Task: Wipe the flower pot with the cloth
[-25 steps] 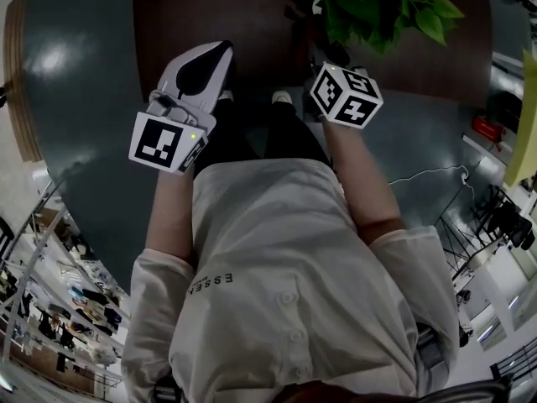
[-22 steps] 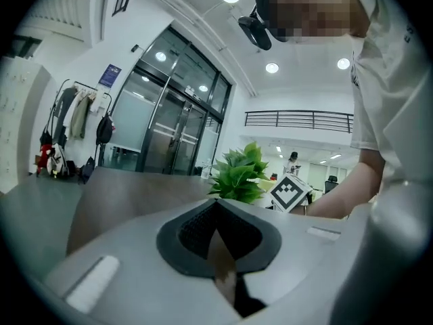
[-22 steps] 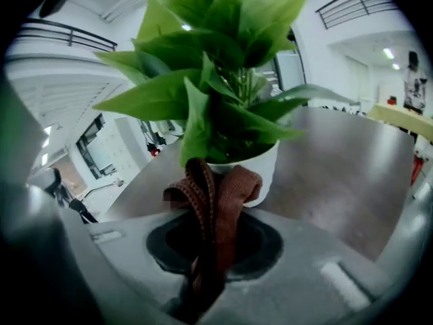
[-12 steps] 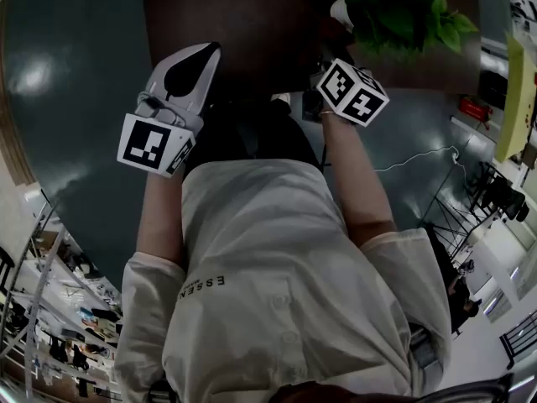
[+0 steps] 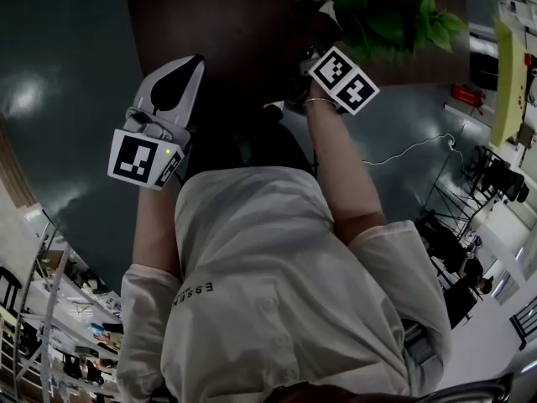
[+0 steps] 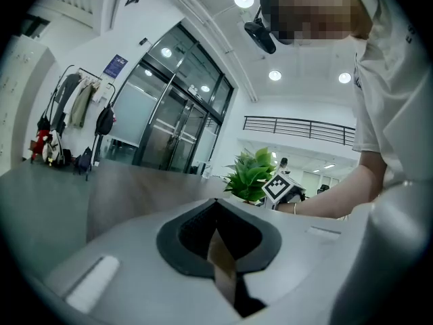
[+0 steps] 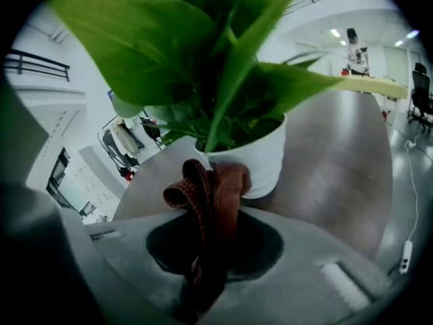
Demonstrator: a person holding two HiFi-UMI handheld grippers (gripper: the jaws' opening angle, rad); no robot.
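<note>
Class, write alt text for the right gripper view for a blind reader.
The right gripper clamps a brown cloth, its bunched end at the side of the white flower pot. Green leaves fill the top.

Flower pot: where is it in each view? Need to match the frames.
Head view: flower pot at top right, a white sliver under the leaves.
Left gripper view: just right of centre, only the leaves show; the flower pot itself can't be made out.
Right gripper view: centre, flower pot just behind the cloth.
Shared landmark: the green leaves.
</note>
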